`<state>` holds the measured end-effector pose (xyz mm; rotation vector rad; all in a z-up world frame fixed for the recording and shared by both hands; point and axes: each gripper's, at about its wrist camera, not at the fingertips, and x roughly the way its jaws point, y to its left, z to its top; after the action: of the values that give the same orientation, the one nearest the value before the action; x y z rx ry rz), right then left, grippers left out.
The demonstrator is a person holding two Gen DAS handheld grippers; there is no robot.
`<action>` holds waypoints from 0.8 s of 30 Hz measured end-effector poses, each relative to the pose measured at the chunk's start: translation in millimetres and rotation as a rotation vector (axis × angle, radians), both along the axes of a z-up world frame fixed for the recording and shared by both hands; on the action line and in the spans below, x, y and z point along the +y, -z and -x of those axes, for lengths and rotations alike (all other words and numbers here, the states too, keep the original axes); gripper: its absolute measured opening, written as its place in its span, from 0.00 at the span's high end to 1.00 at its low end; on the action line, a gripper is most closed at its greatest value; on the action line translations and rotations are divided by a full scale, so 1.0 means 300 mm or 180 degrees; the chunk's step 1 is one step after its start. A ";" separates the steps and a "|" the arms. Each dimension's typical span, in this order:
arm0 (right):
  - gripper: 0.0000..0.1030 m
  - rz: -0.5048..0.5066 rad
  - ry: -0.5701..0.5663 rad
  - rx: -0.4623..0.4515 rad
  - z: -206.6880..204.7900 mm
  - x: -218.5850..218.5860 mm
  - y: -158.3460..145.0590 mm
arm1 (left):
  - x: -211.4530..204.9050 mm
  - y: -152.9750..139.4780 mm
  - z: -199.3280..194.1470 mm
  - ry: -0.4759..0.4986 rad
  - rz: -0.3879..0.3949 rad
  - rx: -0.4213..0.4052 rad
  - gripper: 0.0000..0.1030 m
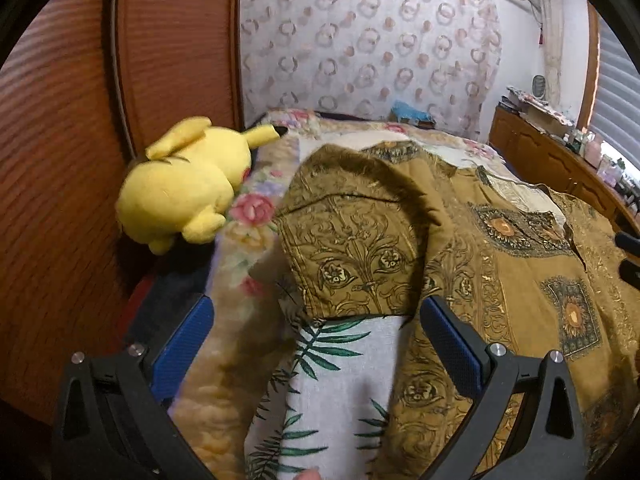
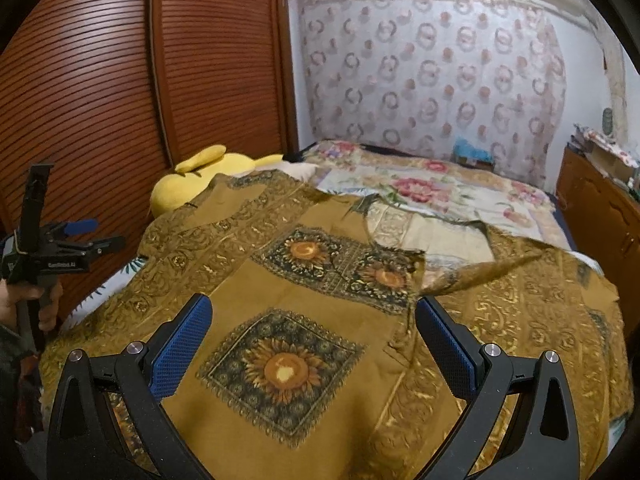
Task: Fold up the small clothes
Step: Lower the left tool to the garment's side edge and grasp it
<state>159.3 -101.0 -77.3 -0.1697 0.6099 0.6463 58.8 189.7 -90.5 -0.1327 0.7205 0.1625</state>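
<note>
An ochre shirt with sunflower squares and gold scrollwork [image 2: 320,300] lies spread on the bed. Its left sleeve [image 1: 352,240] is folded in over the body. My left gripper [image 1: 316,320] is open and empty, with its blue pads on either side of the sleeve's cuff edge. My right gripper [image 2: 312,320] is open and empty above the shirt's chest, near the open collar [image 2: 416,248]. The left gripper also shows in the right wrist view [image 2: 86,236], at the shirt's left edge.
A white cloth with green palm leaves [image 1: 336,392] lies under the shirt. A yellow plush toy [image 1: 184,188] lies at the bed's left edge against the wooden slatted wardrobe [image 2: 100,100]. A floral quilt [image 2: 440,188] covers the bed. A wooden cabinet [image 2: 600,208] stands at right.
</note>
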 end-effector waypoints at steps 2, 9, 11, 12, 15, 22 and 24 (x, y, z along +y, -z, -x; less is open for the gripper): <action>0.00 0.0034 -0.0041 0.0065 -0.027 0.017 0.010 | 0.018 0.016 -0.020 0.0059 0.0105 0.0059 0.03; 0.00 0.0115 -0.0204 0.0355 -0.143 0.077 0.046 | 0.061 0.073 -0.092 0.0139 0.0428 0.0307 0.23; 0.00 0.0120 -0.0227 0.0435 -0.169 0.084 0.050 | 0.076 0.080 -0.107 0.0145 0.0514 0.0341 0.31; 0.00 0.0130 -0.0244 0.0481 -0.185 0.087 0.054 | 0.085 0.082 -0.112 0.0135 0.0551 0.0352 0.34; 0.00 0.0181 -0.0300 0.0548 -0.217 0.094 0.059 | 0.108 0.086 -0.127 0.0126 0.0669 0.0386 0.43; 0.00 0.0244 -0.0324 0.0664 -0.284 0.086 0.081 | 0.118 0.074 -0.149 0.0206 0.0788 0.0474 0.78; 0.00 0.0252 -0.0316 0.0673 -0.295 0.076 0.083 | 0.104 0.064 -0.146 0.0254 0.0735 0.0501 0.85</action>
<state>247.7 -78.0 -102.1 -0.2080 0.8352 0.7422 102.7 221.0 -109.6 -0.3136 0.8994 0.0126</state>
